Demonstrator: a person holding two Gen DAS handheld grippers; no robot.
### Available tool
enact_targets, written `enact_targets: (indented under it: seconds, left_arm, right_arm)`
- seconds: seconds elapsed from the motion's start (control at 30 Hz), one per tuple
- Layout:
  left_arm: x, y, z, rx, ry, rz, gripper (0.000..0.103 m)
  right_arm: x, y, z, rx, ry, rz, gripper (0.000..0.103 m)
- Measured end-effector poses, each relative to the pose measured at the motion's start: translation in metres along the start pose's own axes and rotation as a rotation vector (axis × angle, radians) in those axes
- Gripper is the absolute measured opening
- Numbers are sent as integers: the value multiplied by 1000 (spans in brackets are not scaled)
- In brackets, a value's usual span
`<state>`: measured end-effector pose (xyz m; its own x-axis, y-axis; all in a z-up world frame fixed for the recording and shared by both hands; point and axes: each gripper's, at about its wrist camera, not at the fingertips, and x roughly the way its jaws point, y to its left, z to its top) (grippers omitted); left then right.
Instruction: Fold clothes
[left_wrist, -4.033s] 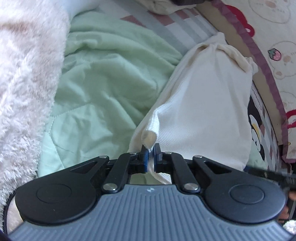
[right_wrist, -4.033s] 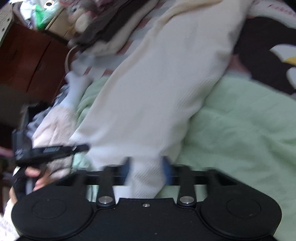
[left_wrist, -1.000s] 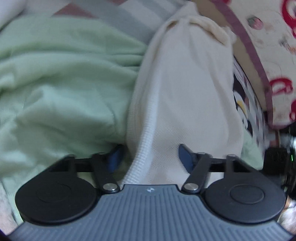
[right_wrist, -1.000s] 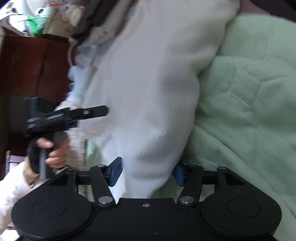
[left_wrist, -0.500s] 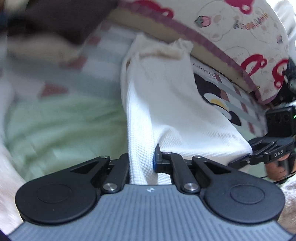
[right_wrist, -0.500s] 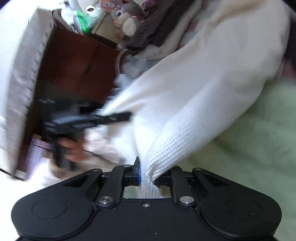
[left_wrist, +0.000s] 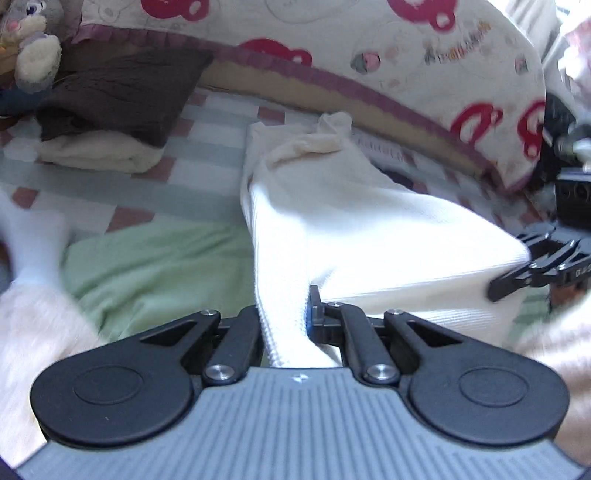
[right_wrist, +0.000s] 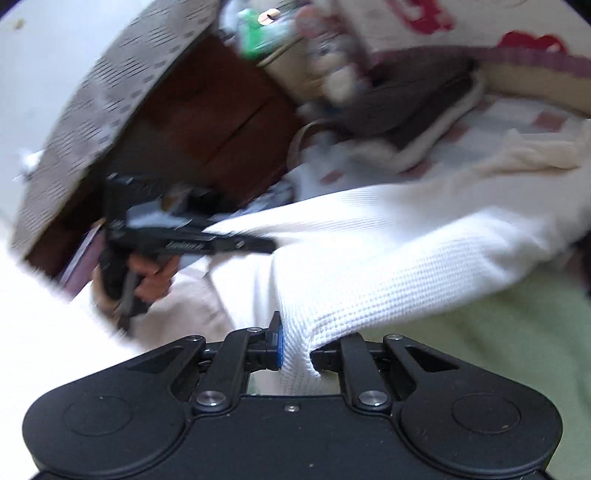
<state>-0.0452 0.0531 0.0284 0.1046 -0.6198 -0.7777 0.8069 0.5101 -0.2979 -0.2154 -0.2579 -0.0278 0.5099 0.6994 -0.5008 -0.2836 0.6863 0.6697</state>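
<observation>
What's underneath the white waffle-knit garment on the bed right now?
Under the white waffle-knit garment, a green quilt shows at the near end and a checked sheet farther back. Whatever lies directly beneath its middle is covered.

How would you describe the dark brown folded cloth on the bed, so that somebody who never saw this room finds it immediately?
Start at the checked bedsheet below the cartoon-print headboard cushion. At its far left corner, beside a grey plush rabbit, lies the dark brown folded cloth on top of a cream folded cloth. It is the only dark piece among the pale fabrics there.
</observation>
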Motion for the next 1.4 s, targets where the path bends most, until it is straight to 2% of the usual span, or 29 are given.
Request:
enact_targets:
  seconds: [0.07,0.13,0.2,0.23,0.3,0.4,0.43,0.53,0.6,0.67,0.73,0.8,0.87,0.97,1.1,1.2,1.27,1.4]
  left_arm:
    - [10,-16,-19,64,93,68,4]
    - [38,-25,-41,125,217,131,5]
    - [65,-19,-56,112,312,156,6]
    - [78,-15,-64,105,359,168,6]
    - [87,-10,-72,112,408,191,8]
    - [81,-9,-74,134,437,205,10]
    - [77,-10,-73,142,438,213,11]
    - [61,-12,-59,153,389,229,18]
    - [51,-14,-46,143,332,239,27]
    - [45,-14,-30,122,275,237,29]
    - [44,-18,-9,107,193,196,29]
    - [49,-21,13,134,70,138,35]
    - [66,-29,36,167,-54,129,43]
    - [119,-32,69,244,-108,146,46]
    - [195,-41,96,427,-151,201,46]
    - [245,-40,107,544,-110,255,49]
    - [277,-39,117,556,-19,331,49]
    - [304,-30,133,502,-51,169,49]
  right_arm:
    - [21,-1,-12,4,69,-60,14]
    - [43,-29,-25,93,143,-110,14]
    - [65,-58,-39,201,207,-121,15]
    - [72,-62,-46,216,241,-110,18]
    - [80,-65,-53,232,295,-93,21]
    - [79,-65,-55,244,336,-89,32]
    - [71,-68,-52,250,330,-94,42]
    - [36,-75,-46,242,297,-122,45]
    - [8,-74,-38,220,253,-158,45]
    - [-18,-76,-26,163,147,-245,45]
    - [-47,-87,-6,114,13,-354,45]
    - [-67,-101,14,47,-113,-462,45]
    - [-72,-118,32,-48,-194,-567,45]
    - [-36,-151,56,-145,-158,-700,45]
    - [19,-202,79,-121,-86,-720,45]
    - [51,-235,89,-84,-76,-757,45]
    - [59,-254,94,-69,-104,-743,45]
    - [63,-260,101,-141,-115,-737,45]
